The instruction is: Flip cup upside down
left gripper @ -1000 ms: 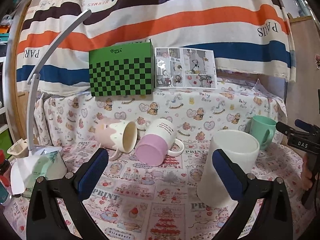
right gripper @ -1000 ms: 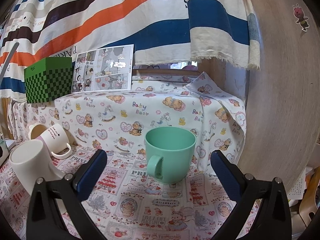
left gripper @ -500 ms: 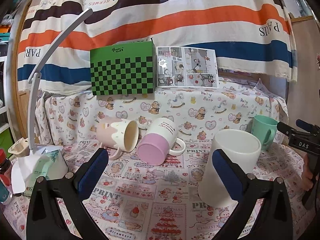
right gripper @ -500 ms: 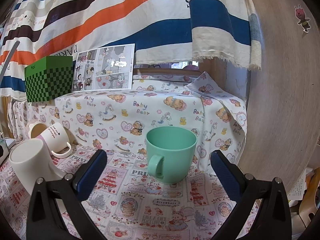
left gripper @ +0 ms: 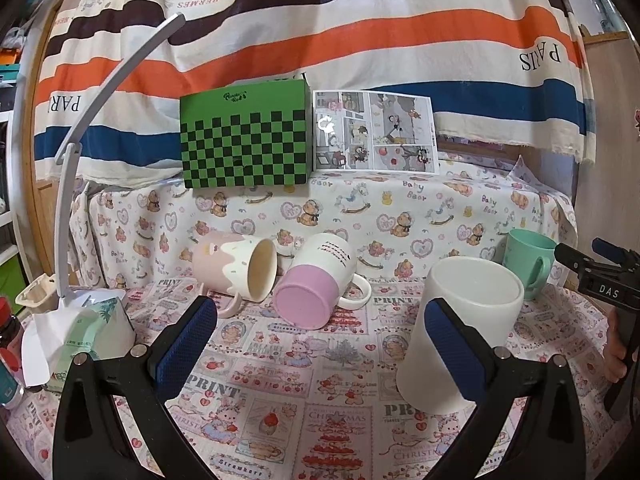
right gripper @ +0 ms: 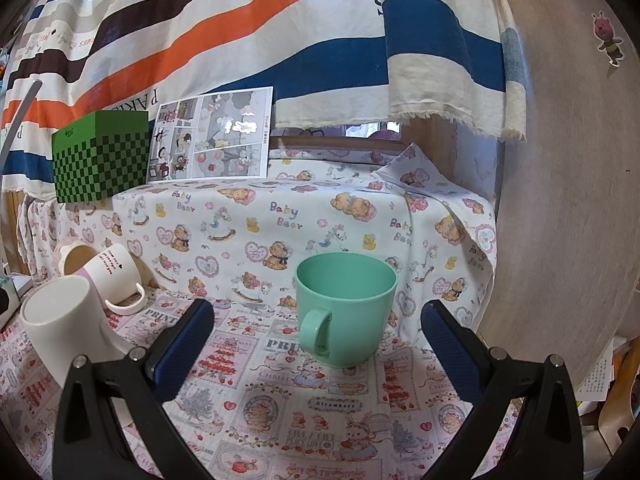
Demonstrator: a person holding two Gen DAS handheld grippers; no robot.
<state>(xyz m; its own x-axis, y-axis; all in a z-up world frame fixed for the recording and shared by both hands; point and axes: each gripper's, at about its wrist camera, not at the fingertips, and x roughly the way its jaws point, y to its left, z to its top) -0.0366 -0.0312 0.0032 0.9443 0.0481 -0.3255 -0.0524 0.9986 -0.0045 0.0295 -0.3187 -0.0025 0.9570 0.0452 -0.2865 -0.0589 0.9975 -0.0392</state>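
A mint green cup stands upright on the printed cloth, handle toward me, straight ahead of my open, empty right gripper; it also shows in the left wrist view. A tall white cup stands upright just beyond the right finger of my open, empty left gripper; it shows at the left of the right wrist view. A pink-bottomed white mug and a pink-and-cream mug lie on their sides.
A cloth-covered ledge behind the cups carries a green checkered box and a comic card. A white lamp and tissue pack stand at left. A wooden panel is at right.
Both views have shifted very slightly; the cups stay where they were and both grippers stay open.
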